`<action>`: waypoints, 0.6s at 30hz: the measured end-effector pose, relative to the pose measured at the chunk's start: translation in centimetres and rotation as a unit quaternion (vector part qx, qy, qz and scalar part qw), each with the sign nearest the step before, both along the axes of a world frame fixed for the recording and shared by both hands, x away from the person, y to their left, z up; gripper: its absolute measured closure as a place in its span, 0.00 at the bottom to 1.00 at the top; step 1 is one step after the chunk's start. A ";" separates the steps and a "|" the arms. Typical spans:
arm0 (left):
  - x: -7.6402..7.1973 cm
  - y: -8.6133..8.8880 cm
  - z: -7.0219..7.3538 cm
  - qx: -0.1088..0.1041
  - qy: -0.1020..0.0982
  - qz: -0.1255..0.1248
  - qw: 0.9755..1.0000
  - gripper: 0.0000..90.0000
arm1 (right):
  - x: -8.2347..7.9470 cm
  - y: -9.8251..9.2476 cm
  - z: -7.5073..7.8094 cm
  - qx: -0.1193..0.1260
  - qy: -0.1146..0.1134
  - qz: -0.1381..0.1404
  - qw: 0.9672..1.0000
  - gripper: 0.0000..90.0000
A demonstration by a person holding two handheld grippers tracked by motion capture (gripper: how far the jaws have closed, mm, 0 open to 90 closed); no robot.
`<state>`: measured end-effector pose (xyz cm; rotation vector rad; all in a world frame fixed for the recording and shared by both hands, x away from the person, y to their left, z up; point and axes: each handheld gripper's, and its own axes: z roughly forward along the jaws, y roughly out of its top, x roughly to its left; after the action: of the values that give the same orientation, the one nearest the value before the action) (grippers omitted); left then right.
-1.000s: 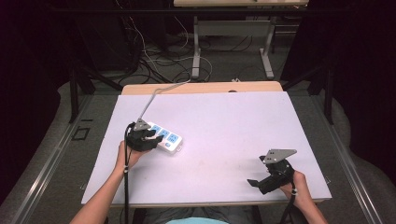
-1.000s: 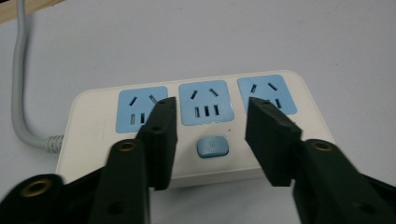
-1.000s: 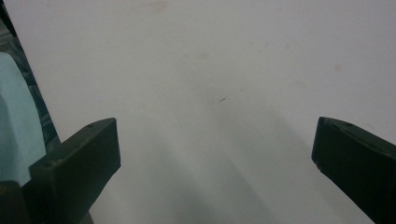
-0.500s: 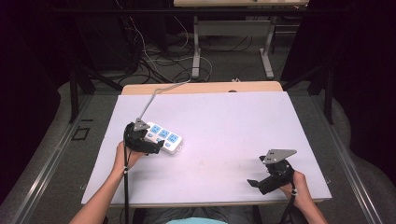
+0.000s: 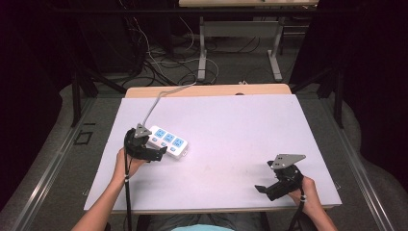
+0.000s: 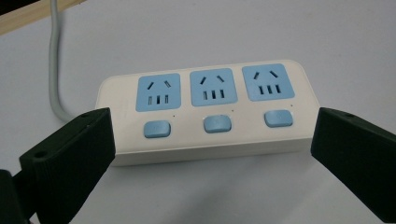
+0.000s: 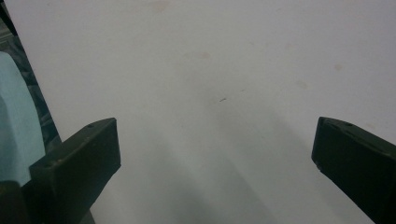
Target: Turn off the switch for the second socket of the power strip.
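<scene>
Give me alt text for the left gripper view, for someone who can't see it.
A white power strip with three blue sockets and three blue buttons lies on a white table, between the left gripper's wide-open black jaws, which don't touch it. Its grey cord runs off toward the top left.

White table top (image 5: 231, 125), tangled floor cables (image 5: 159, 62) beyond
</scene>
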<state>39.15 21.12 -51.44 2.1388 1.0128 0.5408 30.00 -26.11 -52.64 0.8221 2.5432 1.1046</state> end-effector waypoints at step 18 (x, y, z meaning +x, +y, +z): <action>-2.9 0.2 0.9 -0.004 -0.011 0.000 1.000 0.00 | 0.0 0.0 0.0 0.001 0.002 0.001 1.000 0.01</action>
<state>36.26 21.30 -50.51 2.1210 1.0018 0.5598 29.97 -26.07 -52.63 0.8236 2.5481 1.1068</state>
